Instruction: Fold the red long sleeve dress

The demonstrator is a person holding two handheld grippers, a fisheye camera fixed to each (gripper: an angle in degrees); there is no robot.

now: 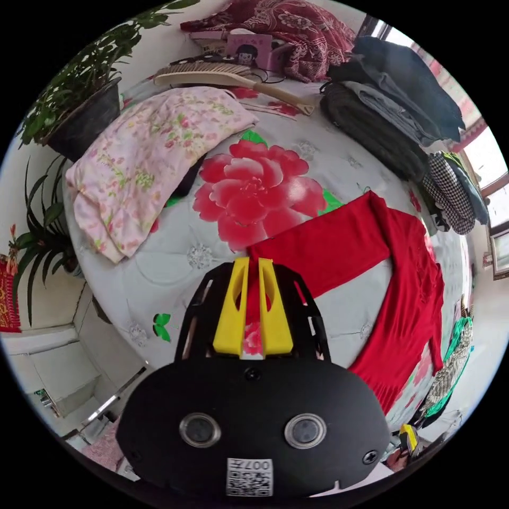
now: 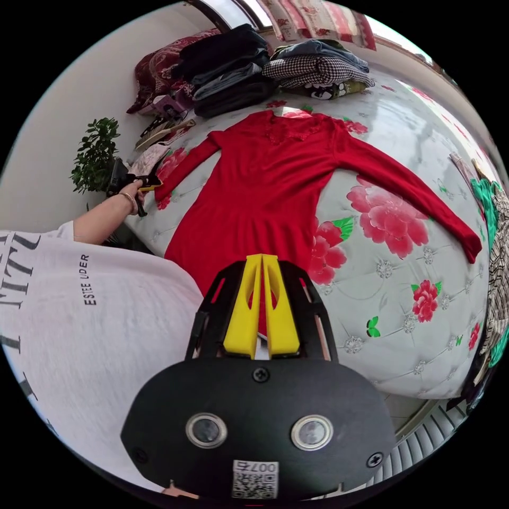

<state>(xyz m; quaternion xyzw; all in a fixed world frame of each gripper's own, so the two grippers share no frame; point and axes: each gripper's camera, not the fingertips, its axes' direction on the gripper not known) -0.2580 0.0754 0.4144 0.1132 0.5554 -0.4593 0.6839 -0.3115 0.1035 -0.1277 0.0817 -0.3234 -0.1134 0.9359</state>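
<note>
Two grippers pinched my red long-sleeved knit dress (image 2: 268, 180), spread flat on the flower-printed quilted bed (image 2: 413, 339): left gripper (image 1: 253, 261) clamped on one sleeve's cuff, right gripper (image 2: 262, 258) on the hem, seemingly ready for the first fold.

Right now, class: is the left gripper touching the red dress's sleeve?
Touching. In the left gripper view, the left gripper has its jaws closed on the cuff of the red dress.
</note>
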